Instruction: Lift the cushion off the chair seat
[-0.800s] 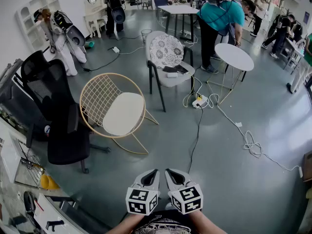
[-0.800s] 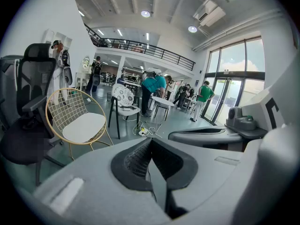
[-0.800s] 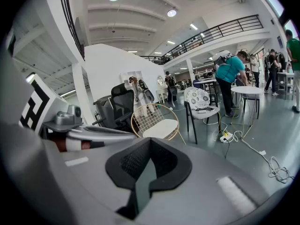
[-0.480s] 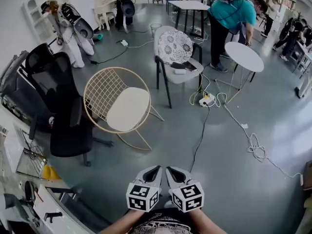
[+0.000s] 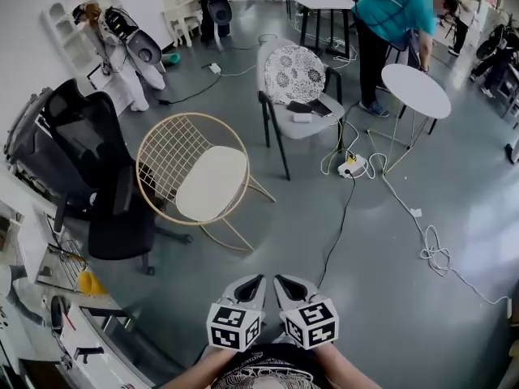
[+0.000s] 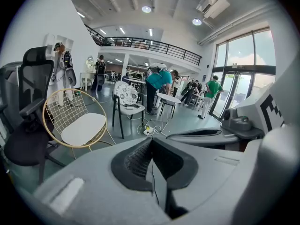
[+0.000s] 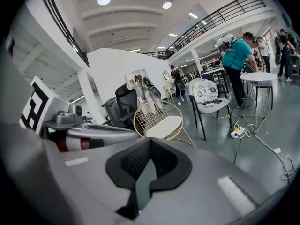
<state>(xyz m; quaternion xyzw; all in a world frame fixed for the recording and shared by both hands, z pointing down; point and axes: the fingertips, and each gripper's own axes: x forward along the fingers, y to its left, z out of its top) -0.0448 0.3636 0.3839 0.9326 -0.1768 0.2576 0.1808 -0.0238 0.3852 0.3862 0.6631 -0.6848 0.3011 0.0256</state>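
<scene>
An oval cream cushion (image 5: pixel 212 183) lies on the seat of a round gold wire chair (image 5: pixel 166 159) on the grey floor, left of centre in the head view. The cushion also shows in the left gripper view (image 6: pixel 84 128) and the right gripper view (image 7: pixel 164 120), some way ahead. My left gripper (image 5: pixel 250 284) and right gripper (image 5: pixel 285 284) are side by side at the bottom of the head view, well short of the chair. Both are shut with nothing between the jaws, as the left gripper (image 6: pixel 150 142) and right gripper (image 7: pixel 150 142) show in their own views.
A black office chair (image 5: pixel 97 185) stands just left of the wire chair. Behind is a grey chair (image 5: pixel 293 124) with a patterned cushion (image 5: pixel 293 73), then a round white table (image 5: pixel 415 90). A power strip (image 5: pixel 351 167) and cables trail over the floor. A person in teal (image 5: pixel 389 23) bends over at the back.
The head view has drifted a little, so the chairs sit slightly lower and nearer in the picture. Both grippers stay shut, side by side in the same place.
</scene>
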